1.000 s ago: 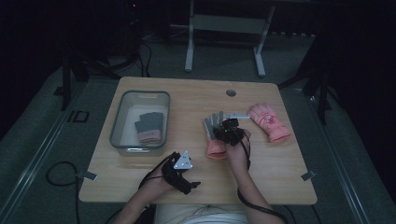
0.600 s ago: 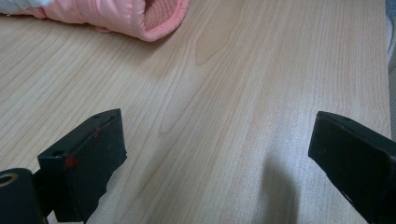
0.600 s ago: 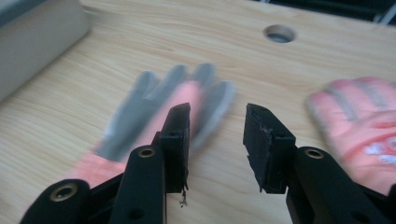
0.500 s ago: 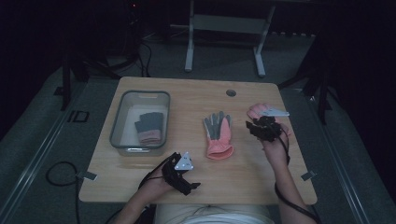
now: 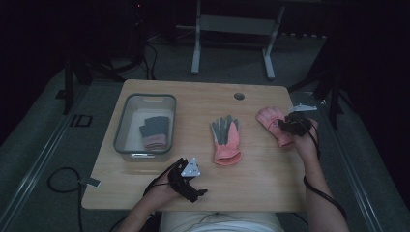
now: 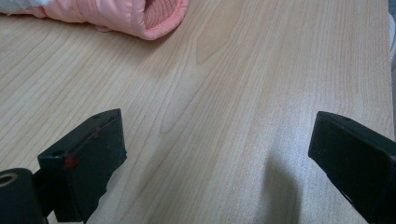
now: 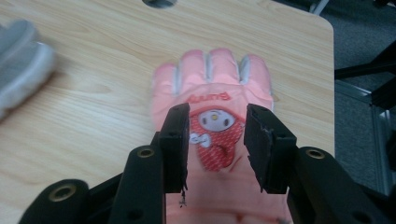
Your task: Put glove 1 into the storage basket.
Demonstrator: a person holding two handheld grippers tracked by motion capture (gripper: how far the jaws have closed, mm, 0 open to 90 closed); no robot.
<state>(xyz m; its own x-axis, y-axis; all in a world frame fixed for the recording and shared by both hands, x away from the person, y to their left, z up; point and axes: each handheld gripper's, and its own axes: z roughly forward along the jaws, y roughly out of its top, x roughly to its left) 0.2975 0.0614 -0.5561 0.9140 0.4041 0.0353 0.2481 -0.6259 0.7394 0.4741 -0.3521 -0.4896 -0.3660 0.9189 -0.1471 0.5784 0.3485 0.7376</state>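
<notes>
While right gripper (image 7: 215,140) hovers half-open, pink glove (image 7: 212,88) directly beneath, between its jaws, unpressed

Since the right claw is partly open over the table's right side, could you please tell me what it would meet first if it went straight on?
Most likely the pink glove with the cartoon patch: the right claw points at its back, jaws parted over the patch. How near it is I cannot tell.

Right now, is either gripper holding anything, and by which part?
Nothing is held. The right gripper hovers with jaws apart over the back of the pink glove; the left gripper stands open over bare table.
</notes>
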